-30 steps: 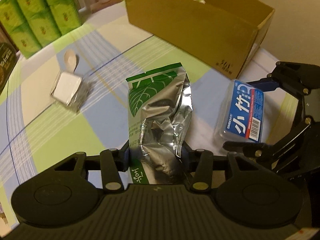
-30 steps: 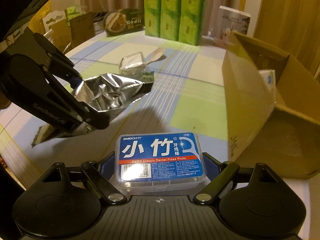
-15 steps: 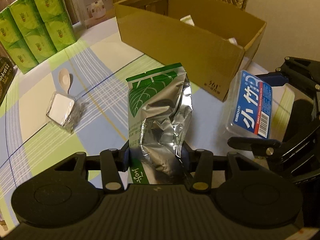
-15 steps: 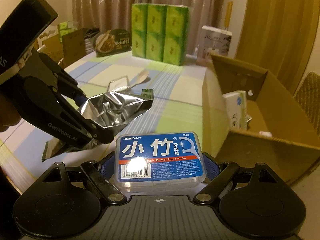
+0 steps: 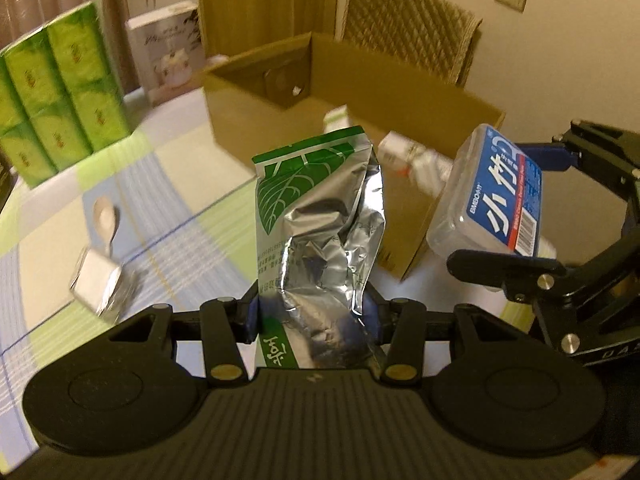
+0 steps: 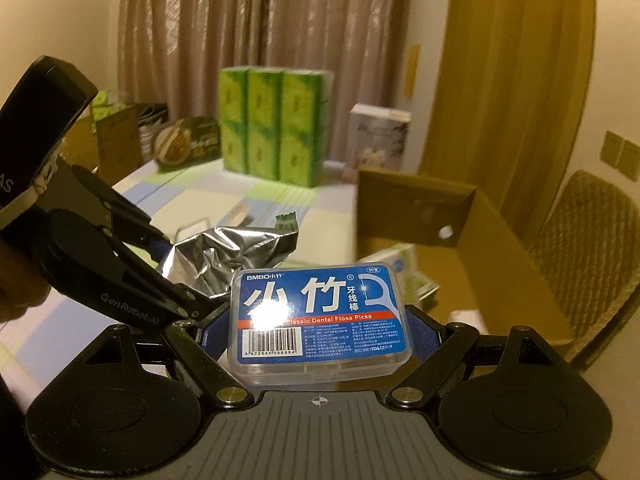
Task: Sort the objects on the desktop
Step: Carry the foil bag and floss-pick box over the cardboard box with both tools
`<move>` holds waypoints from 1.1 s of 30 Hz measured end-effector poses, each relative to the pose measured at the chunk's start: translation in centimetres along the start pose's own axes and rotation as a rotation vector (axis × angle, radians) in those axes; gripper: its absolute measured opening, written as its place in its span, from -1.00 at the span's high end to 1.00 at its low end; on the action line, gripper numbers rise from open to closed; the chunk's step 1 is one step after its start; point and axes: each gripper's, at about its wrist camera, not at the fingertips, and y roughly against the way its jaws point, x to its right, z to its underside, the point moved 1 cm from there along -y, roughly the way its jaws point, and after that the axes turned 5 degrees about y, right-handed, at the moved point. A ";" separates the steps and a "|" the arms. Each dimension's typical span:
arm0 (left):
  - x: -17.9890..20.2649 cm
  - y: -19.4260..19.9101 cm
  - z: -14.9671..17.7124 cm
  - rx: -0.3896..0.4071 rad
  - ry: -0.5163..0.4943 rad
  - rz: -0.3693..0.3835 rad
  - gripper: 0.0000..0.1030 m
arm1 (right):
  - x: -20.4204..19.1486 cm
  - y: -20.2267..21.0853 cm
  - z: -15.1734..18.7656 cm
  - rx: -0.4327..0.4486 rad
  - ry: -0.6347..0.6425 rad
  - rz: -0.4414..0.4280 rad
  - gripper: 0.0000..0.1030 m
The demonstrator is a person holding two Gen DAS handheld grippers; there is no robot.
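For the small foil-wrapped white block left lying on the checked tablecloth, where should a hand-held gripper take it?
Judging by its pose, take the small foil-wrapped white block across its two short sides, coming from above. It lies flat on the checked tablecloth, so only its edges offer opposing faces. Approach from the side away from the pale plastic spoon beside it.

A table [image 5: 168, 184] covered with a checked cloth in pale green, blue and cream fills the left and middle of the left wrist view. On it, upper left of the frame, stands a stack of green tissue packs [image 5: 56, 104]; right of them, a white printed box [image 5: 168, 56] stands upright. An open cardboard box [image 5: 320, 92] sits across the upper middle. At left centre lies a pale spoon [image 5: 105, 216], and just below it a small clear container with white contents [image 5: 96, 286]. In the right wrist view a round dark green package [image 6: 188, 148] leans at the table's far left edge
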 end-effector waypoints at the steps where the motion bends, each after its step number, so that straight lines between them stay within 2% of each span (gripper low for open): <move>1: 0.4 0.0 -0.5 0.009 -0.001 0.006 0.16 | 0.5 0.2 -0.2 0.005 0.001 0.010 -0.64; 7: 2.2 -0.4 -2.9 0.046 0.007 0.039 0.16 | 3.7 0.5 -0.8 0.008 -0.014 0.066 -0.64; 15: 3.8 -0.8 -6.2 0.094 0.027 0.092 0.16 | 6.9 0.0 -1.1 -0.006 -0.050 0.096 -0.64; 22: 5.4 -2.1 -8.1 0.105 0.024 0.098 0.17 | 9.8 -0.6 -1.4 -0.013 -0.060 0.132 -0.64; 33: 4.9 -4.4 -10.5 0.119 0.137 0.100 0.17 | 13.2 -2.1 -1.0 -0.035 -0.097 0.166 -0.64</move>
